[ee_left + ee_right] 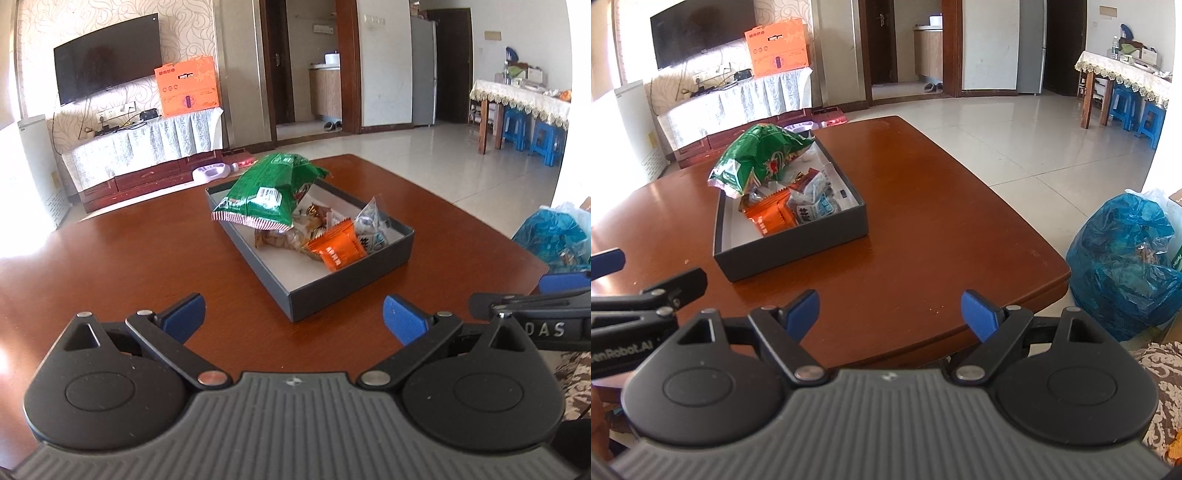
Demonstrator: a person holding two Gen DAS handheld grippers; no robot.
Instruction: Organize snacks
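Left wrist view: both claws, left claw (293, 317) and right claw (890, 314), gape wide, empty, above the worktop (110, 266) near the snack-filled grey box (347, 284).

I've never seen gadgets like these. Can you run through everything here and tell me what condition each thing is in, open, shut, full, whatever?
Left gripper: open, holding nothing.
Right gripper: open, holding nothing.
Shallow dark grey cardboard box: lidless, holding snacks.
Large green crinkly snack bag: propped over the box's far end.
Small orange snack packet: lying inside the box.
Wall-mounted black television: screen dark.
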